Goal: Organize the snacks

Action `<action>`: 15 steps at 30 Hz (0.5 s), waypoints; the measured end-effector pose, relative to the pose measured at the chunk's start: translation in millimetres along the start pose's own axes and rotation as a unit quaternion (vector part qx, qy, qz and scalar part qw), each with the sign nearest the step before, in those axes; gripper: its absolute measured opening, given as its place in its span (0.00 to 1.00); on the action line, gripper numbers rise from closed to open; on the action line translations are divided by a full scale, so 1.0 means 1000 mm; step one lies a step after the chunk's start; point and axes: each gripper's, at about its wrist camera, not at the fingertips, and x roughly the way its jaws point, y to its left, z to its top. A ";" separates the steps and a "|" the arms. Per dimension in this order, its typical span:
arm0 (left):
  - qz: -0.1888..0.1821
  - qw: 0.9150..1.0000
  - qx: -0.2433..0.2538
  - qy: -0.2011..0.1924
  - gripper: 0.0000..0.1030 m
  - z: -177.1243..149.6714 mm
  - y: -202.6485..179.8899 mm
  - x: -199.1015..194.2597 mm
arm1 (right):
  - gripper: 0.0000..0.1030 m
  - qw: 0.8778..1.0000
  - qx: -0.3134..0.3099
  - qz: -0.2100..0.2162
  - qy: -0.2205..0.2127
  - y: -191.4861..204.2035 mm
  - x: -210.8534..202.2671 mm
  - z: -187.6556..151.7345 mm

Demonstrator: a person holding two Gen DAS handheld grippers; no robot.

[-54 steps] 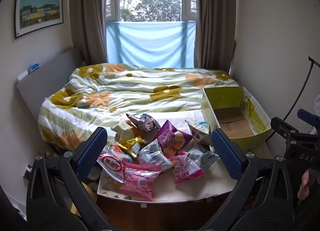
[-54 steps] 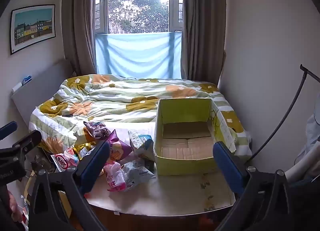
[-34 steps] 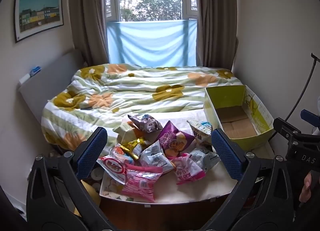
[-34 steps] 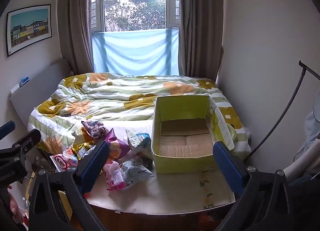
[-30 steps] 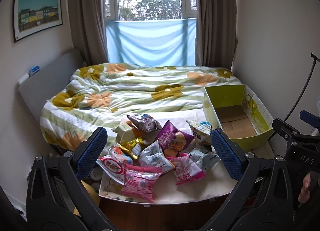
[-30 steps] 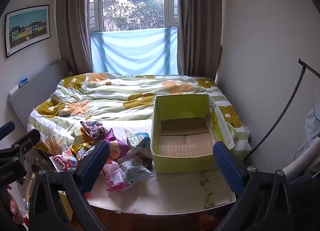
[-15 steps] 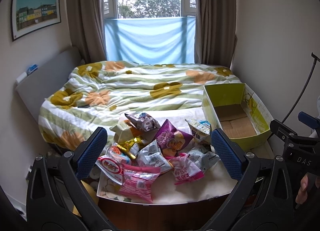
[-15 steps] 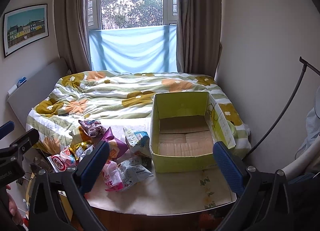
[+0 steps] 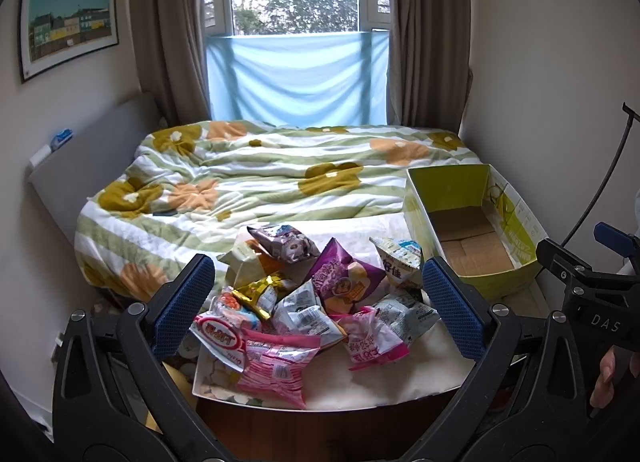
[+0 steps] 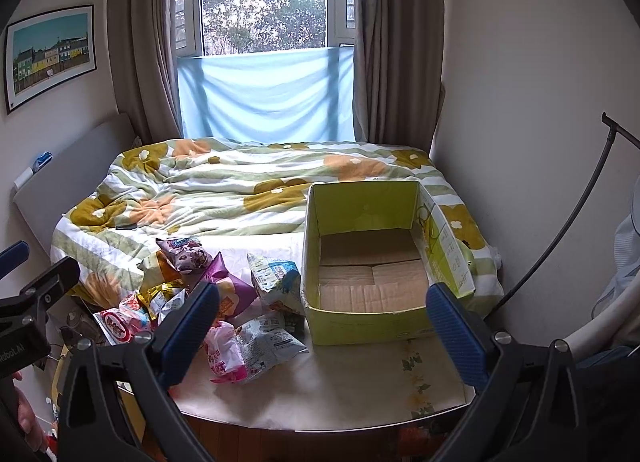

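Observation:
A pile of snack bags lies on the left of a small white table; it also shows in the right wrist view. Among them are a purple bag, a pink bag and a white-blue bag. An empty yellow-green cardboard box stands open on the table's right, also in the left wrist view. My left gripper is open, held back from the pile. My right gripper is open, held before the box's front wall.
A bed with a flowered green-striped quilt lies behind the table. A window with a blue cloth and brown curtains is at the back. A wall and a black rod stand to the right.
Both grippers have drifted slightly forward and up, so the table and box sit a little lower and closer. Both stay open. The snacks and box have not moved.

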 end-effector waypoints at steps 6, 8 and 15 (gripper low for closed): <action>0.000 1.000 0.001 0.000 0.99 0.000 -0.001 0.002 | 1.00 1.000 0.000 0.000 0.001 0.000 0.001 0.001; 0.000 1.000 0.001 0.000 0.99 0.000 -0.001 0.002 | 1.00 1.000 0.000 0.000 0.002 0.000 0.002 0.001; 0.000 1.000 0.001 0.000 0.99 0.000 -0.001 0.002 | 1.00 1.000 0.001 0.001 0.003 0.003 0.003 0.000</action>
